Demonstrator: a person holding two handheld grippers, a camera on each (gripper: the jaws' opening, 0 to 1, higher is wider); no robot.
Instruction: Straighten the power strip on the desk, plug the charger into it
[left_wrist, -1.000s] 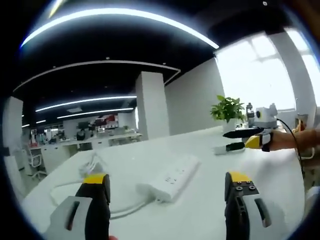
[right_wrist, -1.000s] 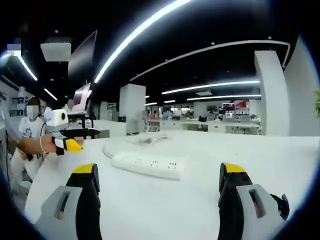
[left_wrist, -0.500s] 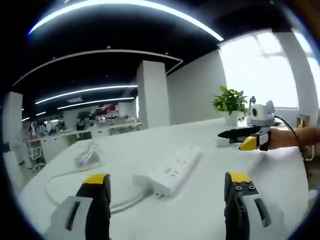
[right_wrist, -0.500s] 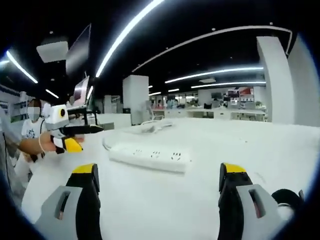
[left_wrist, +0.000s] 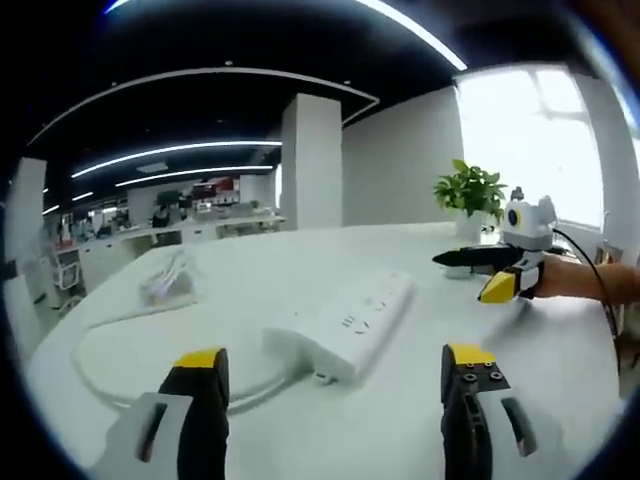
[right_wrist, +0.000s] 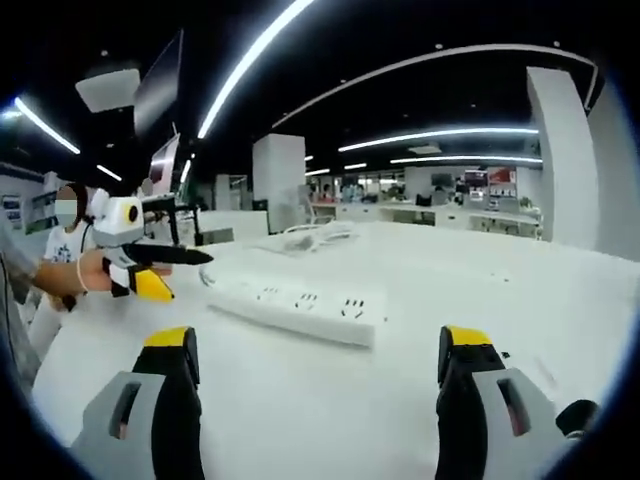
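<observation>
White and wide, the table (left_wrist: 300, 290) carries everything in both views. On it lies the white power strip (left_wrist: 340, 325), a long block with its sockets facing up, set at a slant across the left gripper view and lying crosswise in the right gripper view (right_wrist: 300, 310); nothing is plugged into the sockets that show. Its white cord (left_wrist: 110, 345) curves away over the table from one end, looping round towards a small pale bundle (left_wrist: 165, 285) farther back, too blurred to make out. A green potted plant (left_wrist: 472, 195) stands at the far edge of the table by the bright window. The left gripper (left_wrist: 330, 385) hovers near the strip with its jaws wide apart and nothing between them; it also appears in the right gripper view (right_wrist: 165, 262), held in a person's hand. The right gripper (right_wrist: 315, 365) is likewise spread wide and empty, above the table just short of the strip, and it shows in the left gripper view (left_wrist: 470, 262) beyond the strip's far end.
</observation>
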